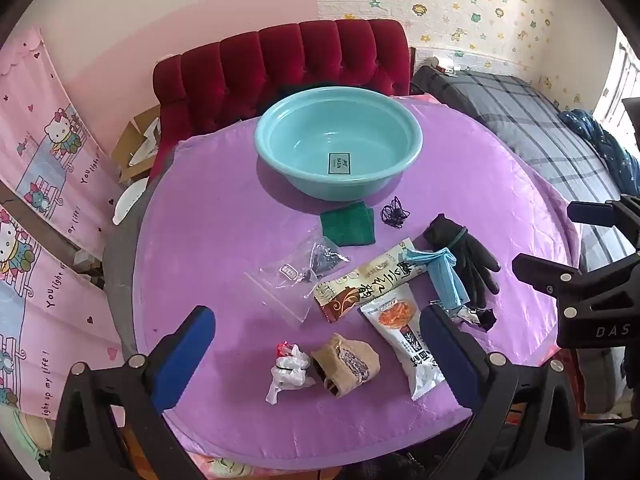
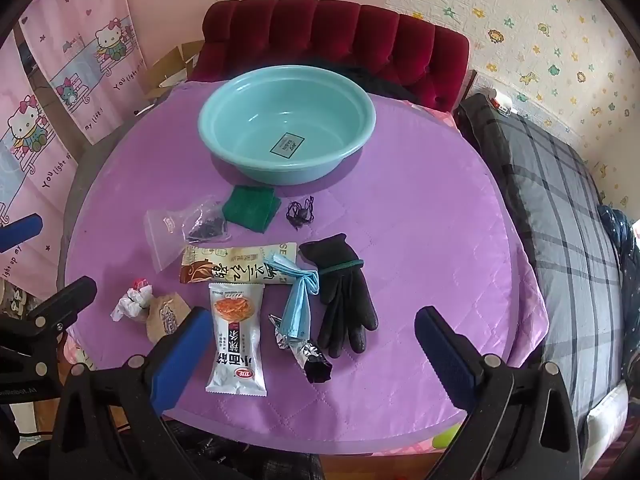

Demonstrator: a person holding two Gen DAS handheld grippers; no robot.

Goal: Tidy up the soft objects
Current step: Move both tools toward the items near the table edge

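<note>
An empty teal basin stands at the far side of a round table with a purple cover. In front of it lie a green cloth, a black glove, a blue face mask, a white snack packet, a long brown-and-cream packet, a brown pouch and crumpled white plastic. My left gripper and right gripper are open, empty, above the near edge.
A clear zip bag, a black cord bundle and a foil wrapper also lie on the table. A red tufted chair stands behind it. A plaid bed is on the right.
</note>
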